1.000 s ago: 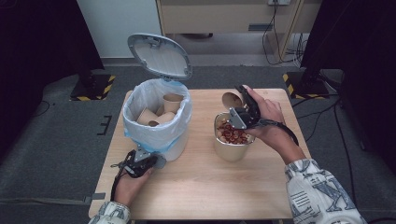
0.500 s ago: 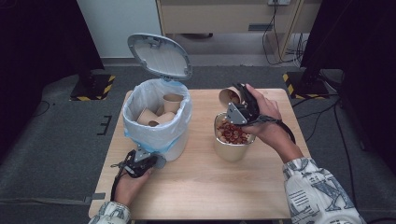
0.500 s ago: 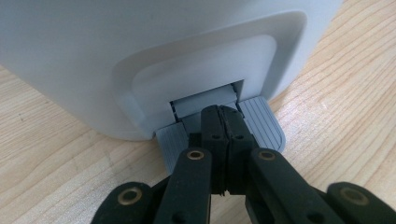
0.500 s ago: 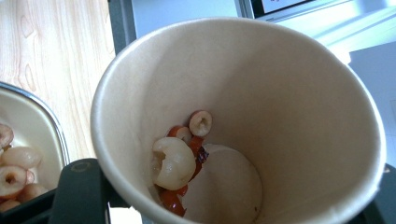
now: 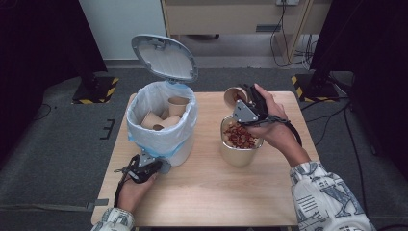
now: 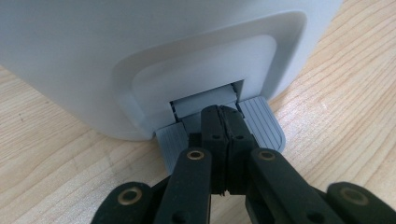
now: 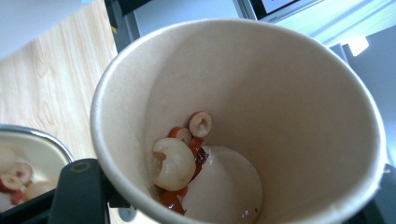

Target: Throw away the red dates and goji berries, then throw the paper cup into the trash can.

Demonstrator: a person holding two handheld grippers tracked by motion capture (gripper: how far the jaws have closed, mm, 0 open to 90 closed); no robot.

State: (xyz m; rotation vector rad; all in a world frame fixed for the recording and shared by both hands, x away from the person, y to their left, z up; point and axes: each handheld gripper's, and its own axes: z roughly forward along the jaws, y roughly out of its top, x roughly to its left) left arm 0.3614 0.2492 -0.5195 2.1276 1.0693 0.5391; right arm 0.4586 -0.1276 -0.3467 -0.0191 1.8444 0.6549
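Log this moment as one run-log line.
left gripper: shut, pressing bin pedal | bin lid: open | right gripper: holding tilted paper cup over bowl | cup: few fruit pieces left

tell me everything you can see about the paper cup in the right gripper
The tan, round paper cup has a rolled rim and a pale, smooth inside. It is tilted on its side, mouth towards the bin, above the cream bowl of red and white fruit pieces. A few pieces remain near its bottom: a whitish round one, a small ring-shaped slice and some red bits. The right gripper is shut on its wall, holding it clear of the wooden table.
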